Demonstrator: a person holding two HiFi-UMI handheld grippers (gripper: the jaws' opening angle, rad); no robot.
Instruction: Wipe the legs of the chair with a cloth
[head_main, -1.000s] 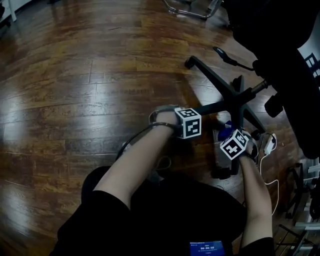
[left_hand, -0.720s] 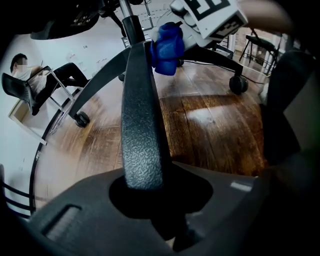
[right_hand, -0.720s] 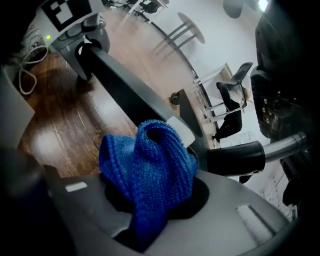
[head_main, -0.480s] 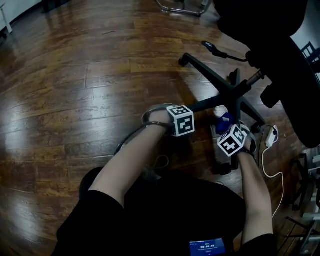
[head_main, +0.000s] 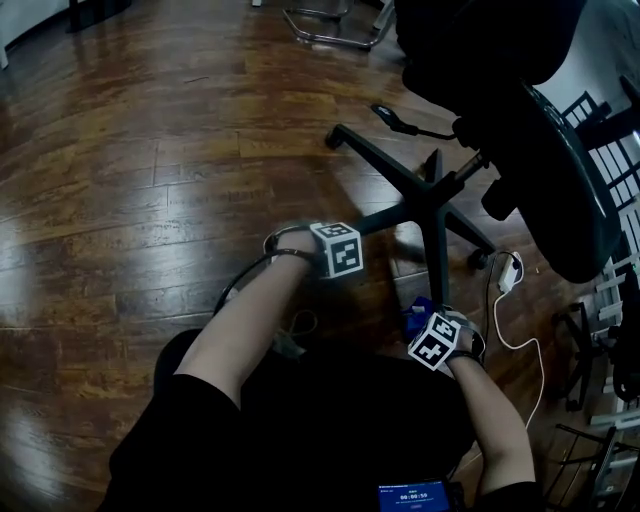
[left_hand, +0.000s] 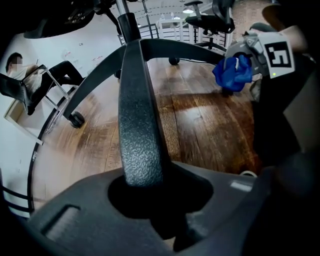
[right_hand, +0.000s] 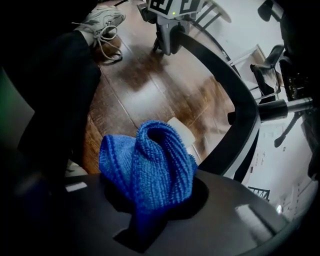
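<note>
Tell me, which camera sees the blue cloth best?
The right gripper view. The cloth fills its middle, bunched in the right gripper, with its weave clear. The left gripper view shows it small at the upper right. The head view shows only a blue scrap beside that gripper.

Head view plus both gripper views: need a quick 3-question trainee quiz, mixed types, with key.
1. Multiple choice: what does the right gripper clamp? A) white cable B) blue cloth C) shoe
2. True or false: the chair lies tipped over on the wooden floor.
3. Short answer: what sits between the jaws of the left gripper?
Key: 1 B. 2 false, it stands upright. 3 a chair leg, gripped; the jaws have just eased open slightly.
</note>
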